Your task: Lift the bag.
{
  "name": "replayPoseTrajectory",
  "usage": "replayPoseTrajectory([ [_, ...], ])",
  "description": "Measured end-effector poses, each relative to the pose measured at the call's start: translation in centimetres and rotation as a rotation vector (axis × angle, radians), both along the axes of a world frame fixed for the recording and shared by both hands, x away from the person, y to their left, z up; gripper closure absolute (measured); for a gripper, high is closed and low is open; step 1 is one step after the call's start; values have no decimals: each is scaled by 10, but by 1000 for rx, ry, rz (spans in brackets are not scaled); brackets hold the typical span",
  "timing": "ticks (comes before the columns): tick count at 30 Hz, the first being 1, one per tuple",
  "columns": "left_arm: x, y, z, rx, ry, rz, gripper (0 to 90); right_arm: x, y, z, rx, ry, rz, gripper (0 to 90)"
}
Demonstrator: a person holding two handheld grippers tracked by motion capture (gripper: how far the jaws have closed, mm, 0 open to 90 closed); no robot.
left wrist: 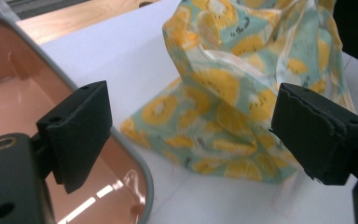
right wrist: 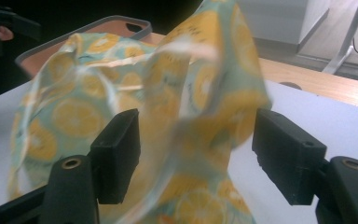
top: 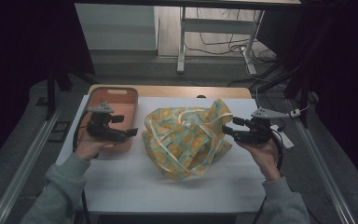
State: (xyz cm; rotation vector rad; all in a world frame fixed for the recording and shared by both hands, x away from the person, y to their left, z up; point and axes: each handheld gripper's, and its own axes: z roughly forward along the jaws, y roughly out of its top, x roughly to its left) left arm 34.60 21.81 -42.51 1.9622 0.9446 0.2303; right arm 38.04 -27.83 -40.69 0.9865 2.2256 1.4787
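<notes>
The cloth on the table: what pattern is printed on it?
The cloth has orange citrus slices on pale green, clearest in the left gripper view.

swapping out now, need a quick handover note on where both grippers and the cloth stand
Left gripper: jaws open, holding nothing, above the right rim of the pink tray.
Right gripper: jaws open, fabric between them but not clamped, at the right edge of the orange-slice print cloth.
The cloth lies crumpled mid-table on the white sheet, right of the tray.
Done: nothing visible; cloth unfolded, tray looks empty.
Left: likely grasp the cloth, then fold it or put it in the tray.
</notes>
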Motion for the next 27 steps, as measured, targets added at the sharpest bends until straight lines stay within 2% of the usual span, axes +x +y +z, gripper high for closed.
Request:
replayPoseTrajectory([
  [6,-21,6,-16,17,6,5,182,-23,-14,-11,-37,-24,2,329],
  [8,-28,6,-19,40,2,-3,197,-29,-18,-19,-58,-27,4,329],
  [13,-42,6,-25,78,-19,-2,204,-40,-18,-40,-72,-16,20,336],
  [15,-46,7,-29,100,-24,6,207,-44,-16,-48,-108,-31,19,337],
  [20,-49,9,-37,109,3,15,211,-43,-13,-61,-121,-2,46,339],
  [27,-47,7,-43,109,22,19,211,-43,-11,-63,-128,-9,47,345],
])
